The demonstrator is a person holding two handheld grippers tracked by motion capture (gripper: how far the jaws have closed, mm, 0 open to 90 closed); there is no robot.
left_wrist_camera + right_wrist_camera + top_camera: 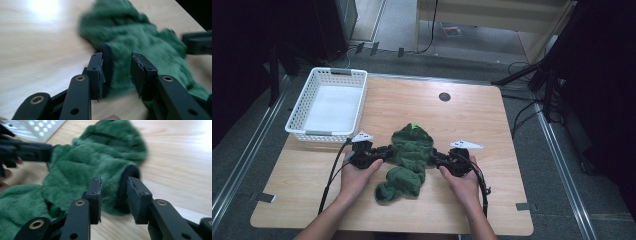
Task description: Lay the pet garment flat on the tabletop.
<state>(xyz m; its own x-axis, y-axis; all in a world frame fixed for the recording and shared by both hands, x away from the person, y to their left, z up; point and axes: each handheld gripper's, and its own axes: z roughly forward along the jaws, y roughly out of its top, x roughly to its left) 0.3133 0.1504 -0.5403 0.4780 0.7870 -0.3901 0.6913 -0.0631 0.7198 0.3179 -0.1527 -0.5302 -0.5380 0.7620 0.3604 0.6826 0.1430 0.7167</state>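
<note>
You are holding a gripper in each hand over a wooden table (472, 115), seen from above. A green fleece garment (409, 157) lies crumpled in the lower middle of the high view, between your two hands. Your left gripper (384, 151) sits just left of the garment and points right at its edge; your right gripper (438, 156) sits just right of it and points left.

In the left gripper view, the jaws stand partly apart, with a dark cuff of the garment (117, 62) and green pile lying in the gap; the picture is blurred, and the pads do not look pressed on the cloth. In the right gripper view, the jaws likewise stand partly apart around a dark-edged cuff (125, 185), with space showing beside the fabric.

A white perforated basket (299, 112) stands at the upper left of the table, well apart from the garment.
</note>
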